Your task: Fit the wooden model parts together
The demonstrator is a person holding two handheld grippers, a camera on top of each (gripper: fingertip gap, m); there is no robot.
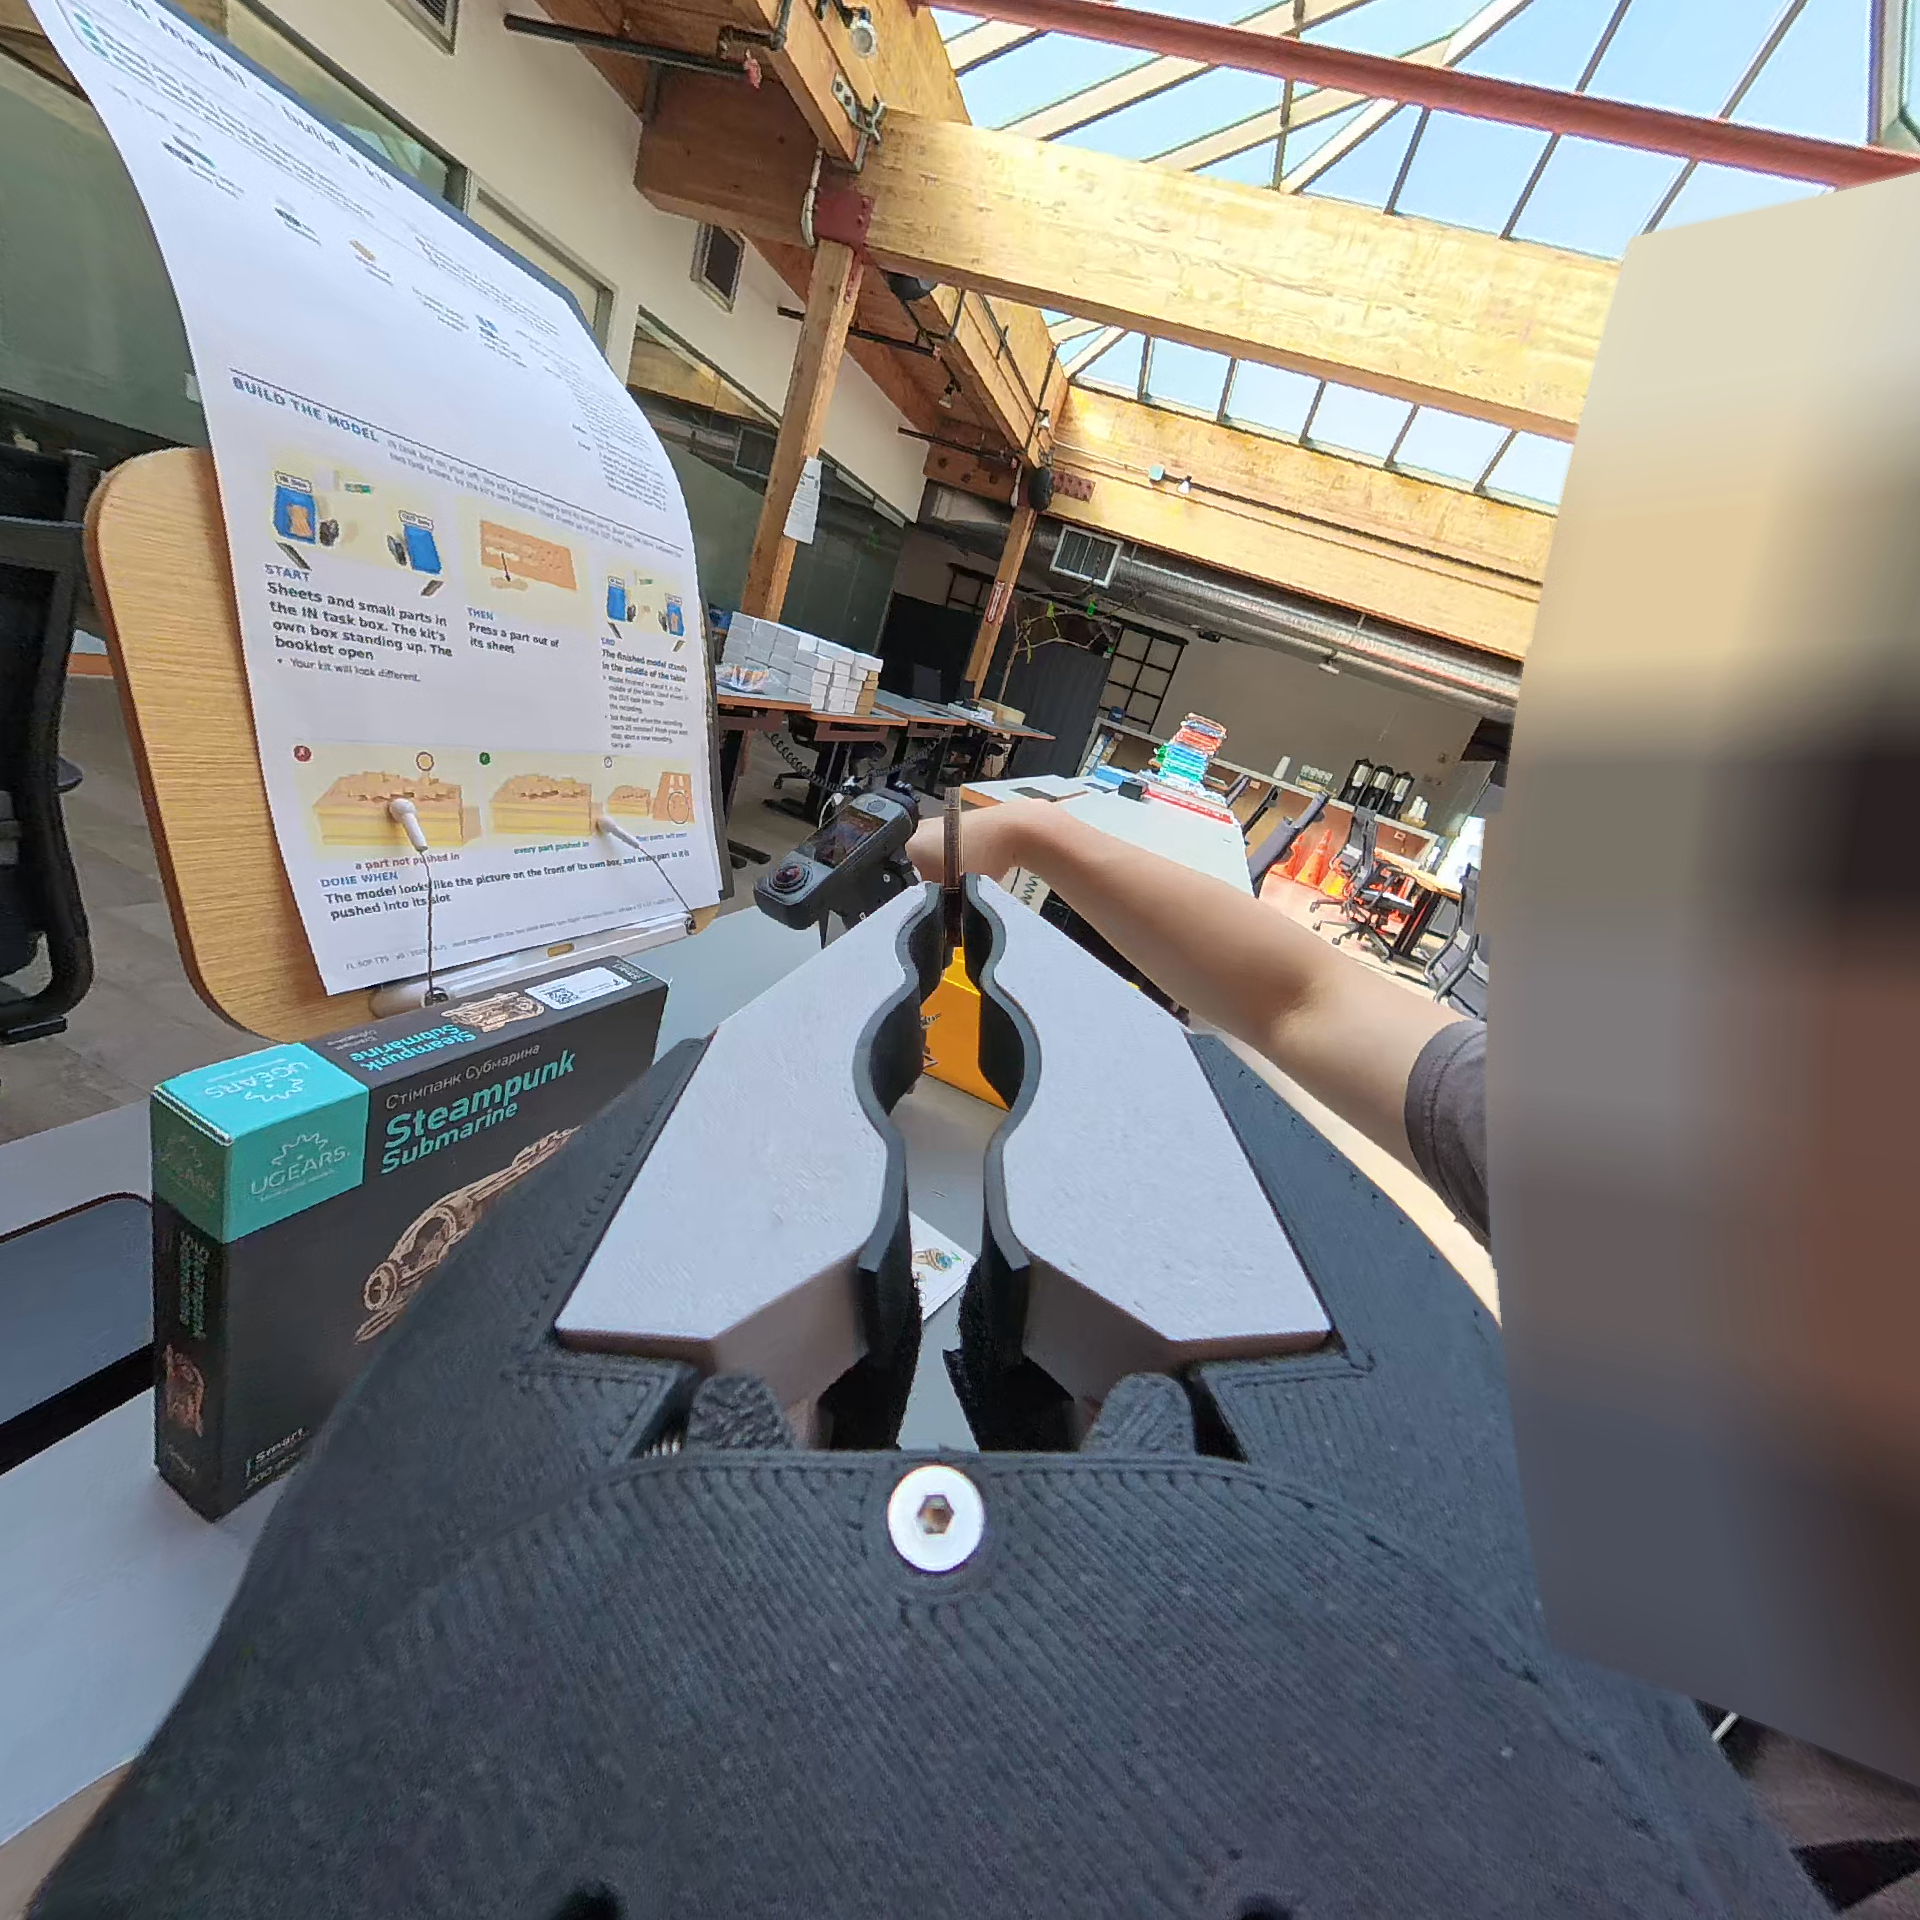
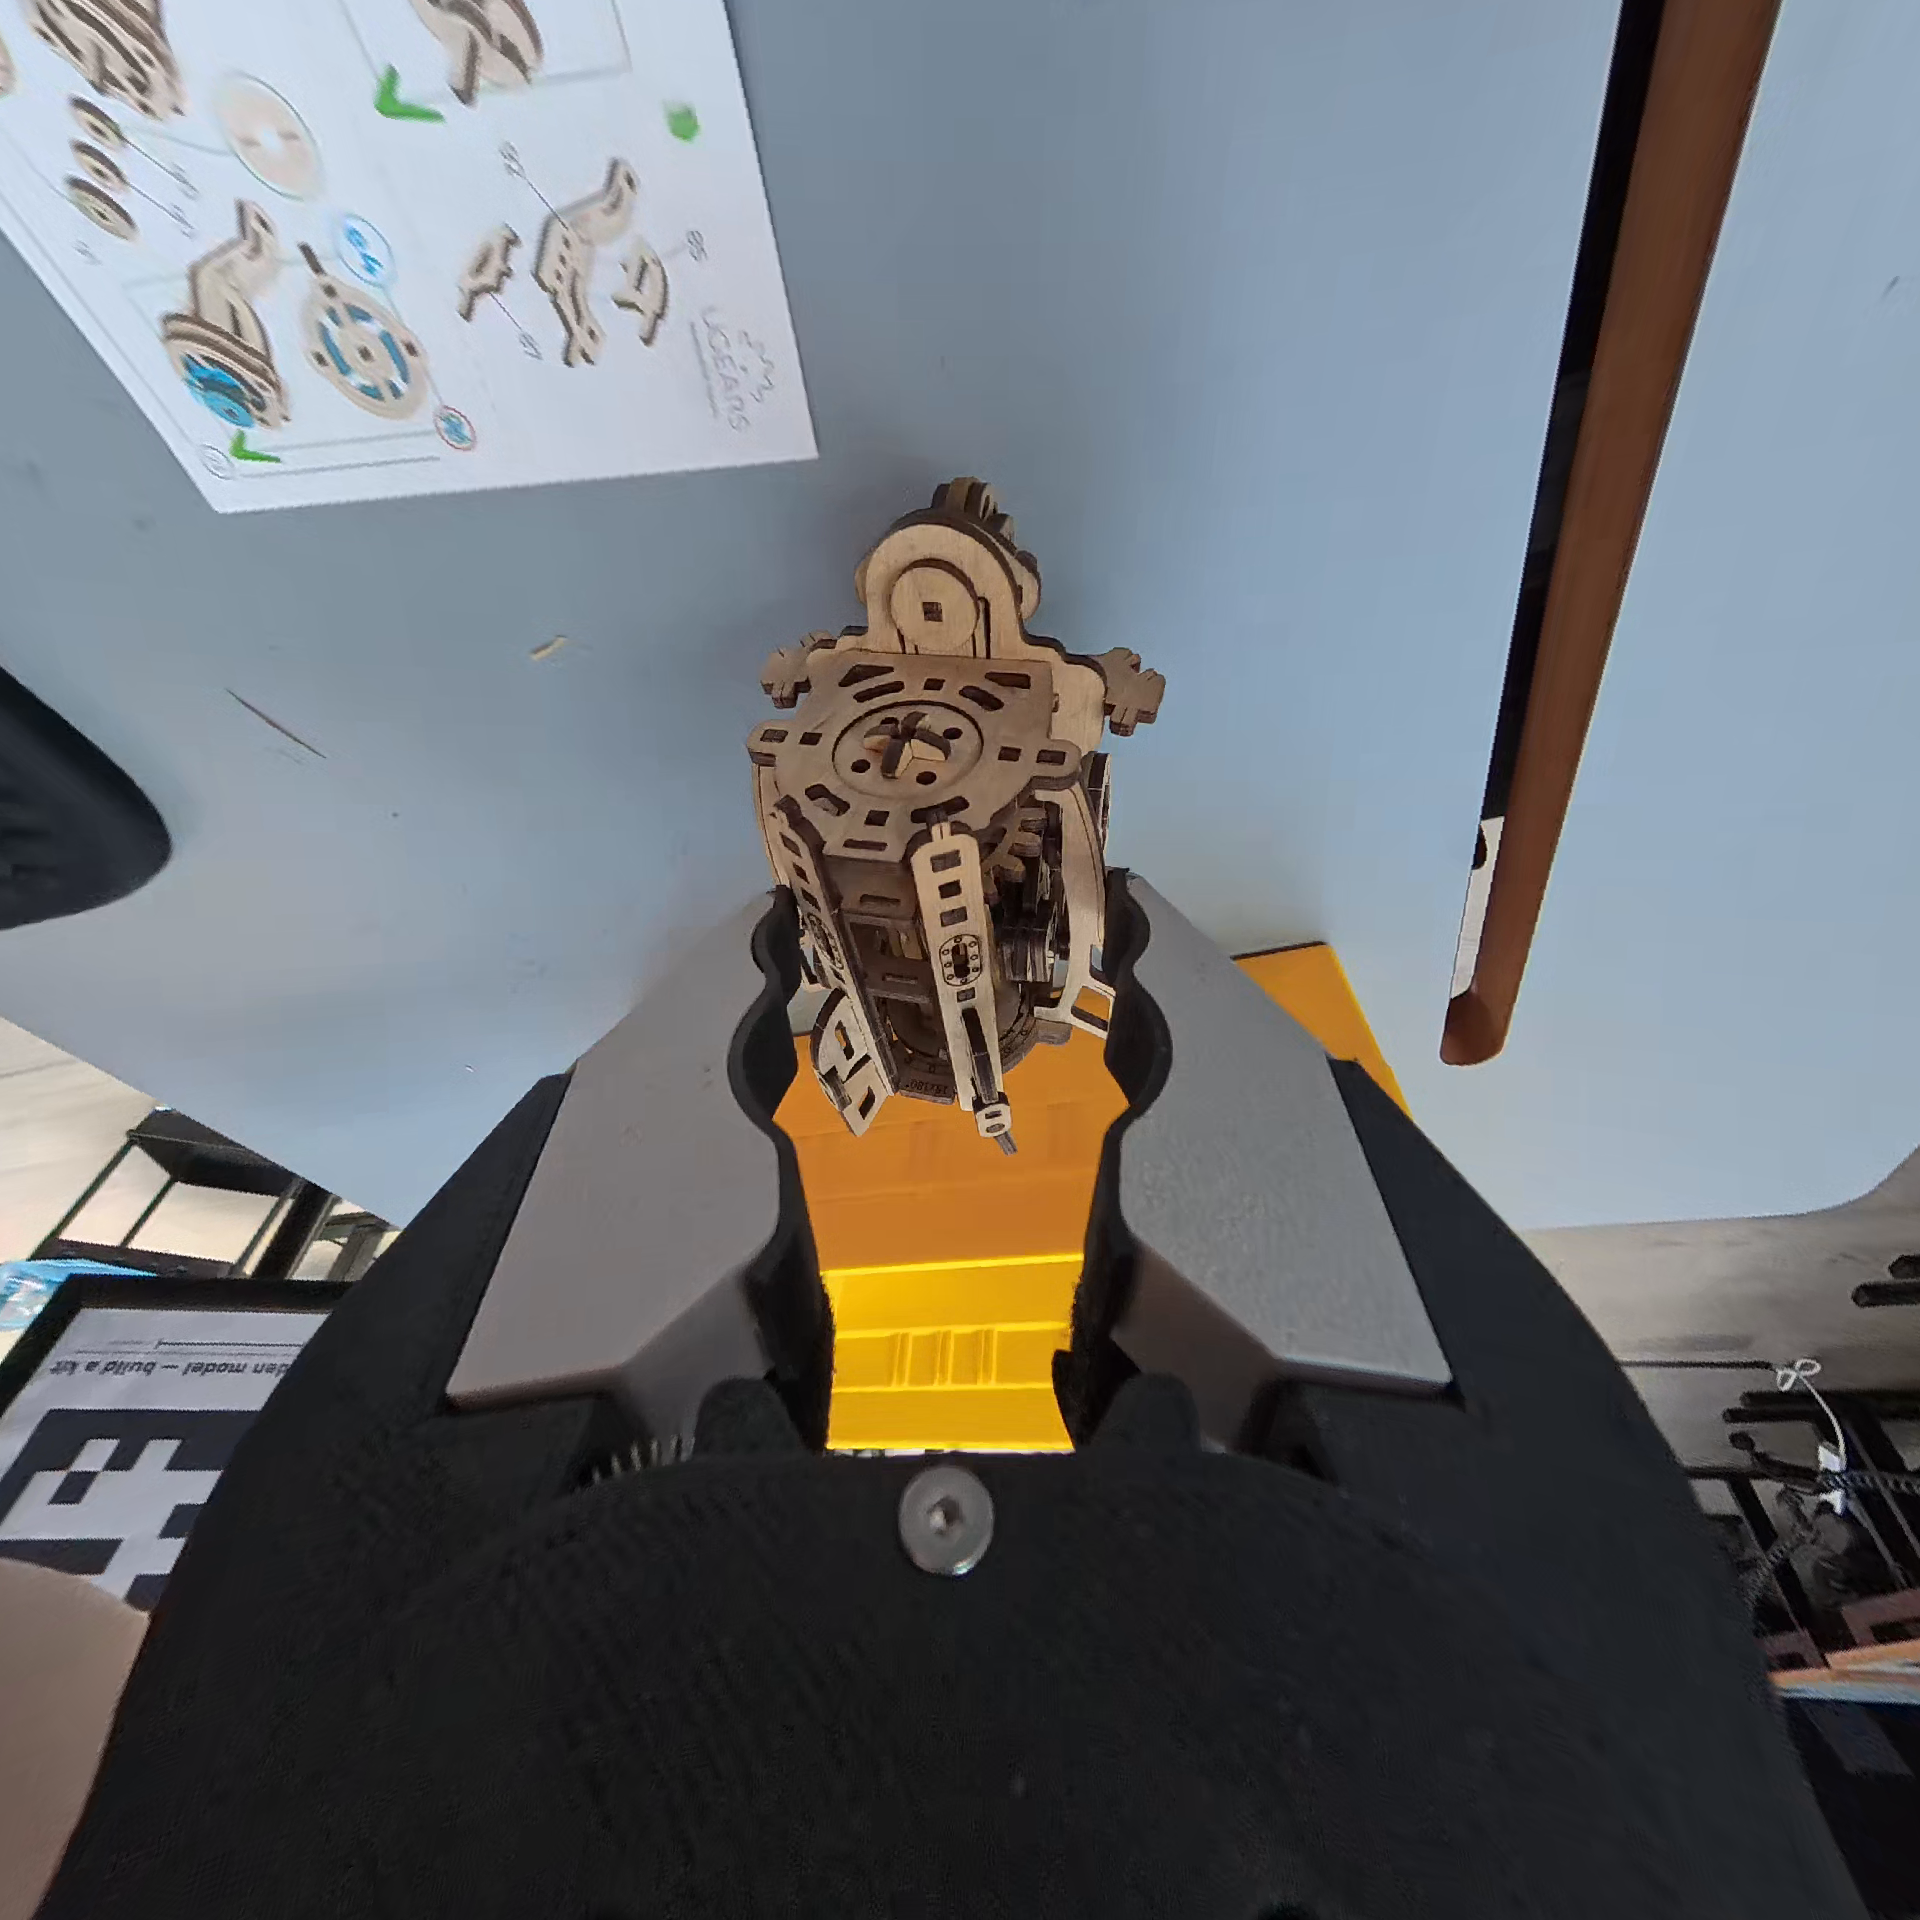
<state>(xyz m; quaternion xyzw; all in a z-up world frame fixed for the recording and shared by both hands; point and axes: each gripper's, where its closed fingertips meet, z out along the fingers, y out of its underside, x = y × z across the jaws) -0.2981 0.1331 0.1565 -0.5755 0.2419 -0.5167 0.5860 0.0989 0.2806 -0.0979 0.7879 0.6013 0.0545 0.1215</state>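
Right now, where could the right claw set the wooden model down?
Bare table between booklet and brown edge strip, beyond the model. Crowded nearer: yellow box sits directly under the claw.

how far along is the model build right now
Done: a good part of the wooden model is already assembled, with many pieces slotted together. In hand: the right gripper is shut on that assembly above the table, and the left gripper pinches a thin wooden part edge-on. Left: that part is not yet fitted, and the open instruction booklet suggests further steps; how many, I cannot tell.
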